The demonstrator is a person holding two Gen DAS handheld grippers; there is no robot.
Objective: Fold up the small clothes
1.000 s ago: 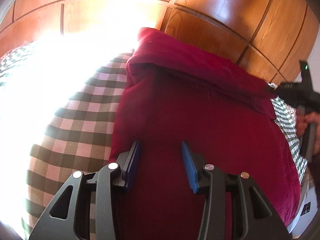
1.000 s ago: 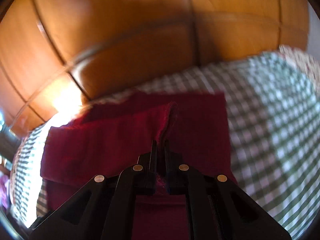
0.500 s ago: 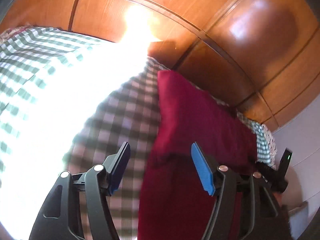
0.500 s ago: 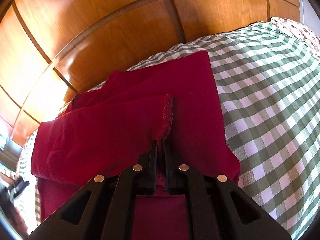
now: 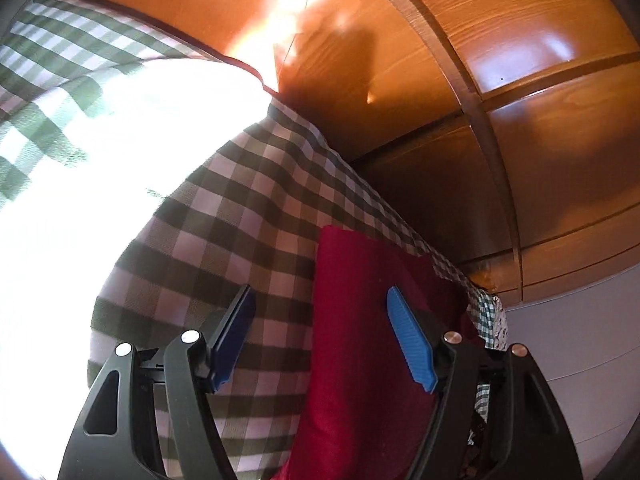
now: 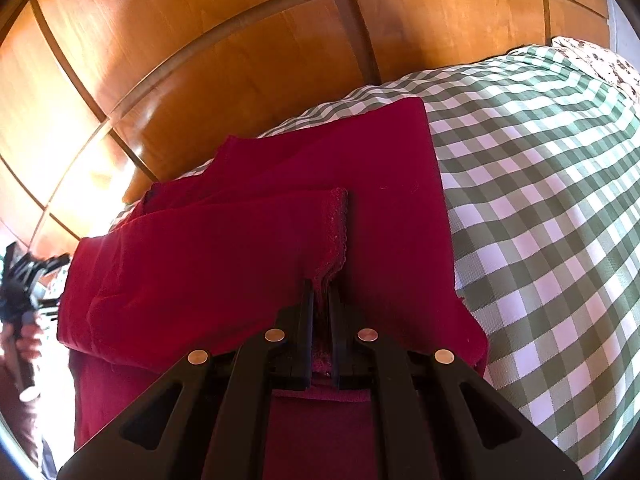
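Right hand-held gripper (image 6: 322,292) was closed on a folded-over flap of the red garment (image 6: 248,240), with its black jaws pinching the lace-trimmed hem (image 6: 336,232) of that flap. This flap lay across the lower layer of the garment, its hem running from the jaws toward the far side. The garment rested on the green-and-white checked bedspread (image 6: 540,200), with its straight right edge parallel to the hem and bare checked cloth extending to the right of it. Along the far side of the bed stood a wooden panelled wall (image 6: 240,40). At the far right corner of the bedspread, a patterned white cloth (image 6: 600,60) was visible; its kind could not be determined.

Left hand-held gripper (image 5: 320,340) was open, with its blue pads (image 5: 412,344) spread wide and nothing between them. It hovered at the left edge of the red garment (image 5: 372,320): the right pad stood over the red cloth, and the left pad stood over the checked bedspread (image 5: 240,220). Whether either pad touched the cloth could not be determined. Strong sunlight washed out the left part of the bedspread in this view. The wooden panelled wall (image 5: 520,40) filled the far side.

In the right wrist view, the left hand-held gripper (image 6: 28,276) appeared at the left edge of the frame, held in the person's hand (image 6: 24,344), beside the left end of the garment.
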